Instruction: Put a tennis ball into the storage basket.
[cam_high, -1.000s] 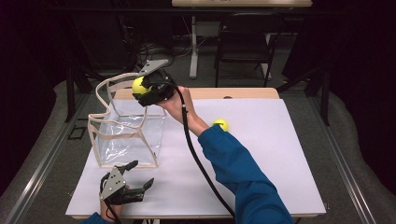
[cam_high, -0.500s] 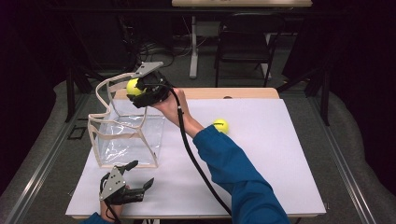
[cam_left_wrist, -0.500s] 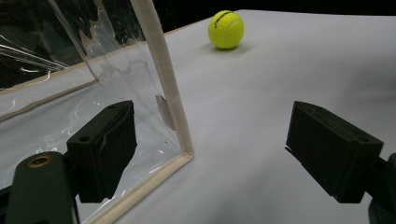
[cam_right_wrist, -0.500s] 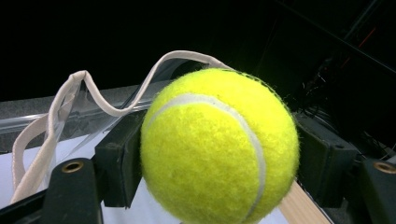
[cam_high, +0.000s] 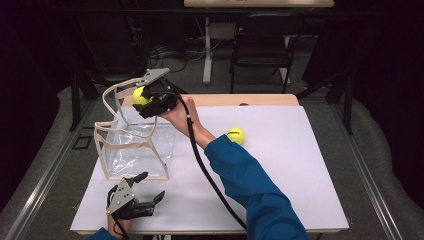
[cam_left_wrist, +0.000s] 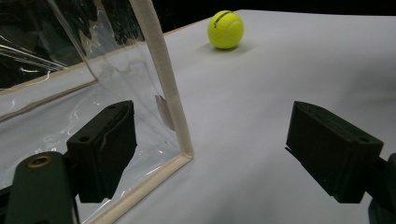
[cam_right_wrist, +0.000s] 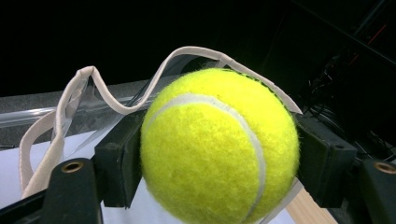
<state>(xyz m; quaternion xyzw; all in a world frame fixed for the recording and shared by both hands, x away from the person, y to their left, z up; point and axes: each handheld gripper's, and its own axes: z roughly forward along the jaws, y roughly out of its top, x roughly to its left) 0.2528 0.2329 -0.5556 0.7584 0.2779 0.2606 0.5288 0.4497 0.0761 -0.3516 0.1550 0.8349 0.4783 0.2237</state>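
Note:
My right gripper is shut on a yellow tennis ball, held in the air over the far rim of a clear plastic bag with beige trim. In the right gripper view the ball sits squeezed between both black pads, with the bag's wavy rim just behind it. A second tennis ball lies on the white table to the right of the bag. My left gripper rests near the front edge, open and holding nothing. Its jaws straddle the bag's near corner trim, with the loose ball beyond.
The white tabletop stretches out to the right of the bag. A wooden strip runs along its far edge. A chair and a table leg stand in the dark behind. The right gripper's black cable trails across the table.
My right gripper has drifted slightly left with the ball, closer over the bag's far rim. The left gripper has not moved.

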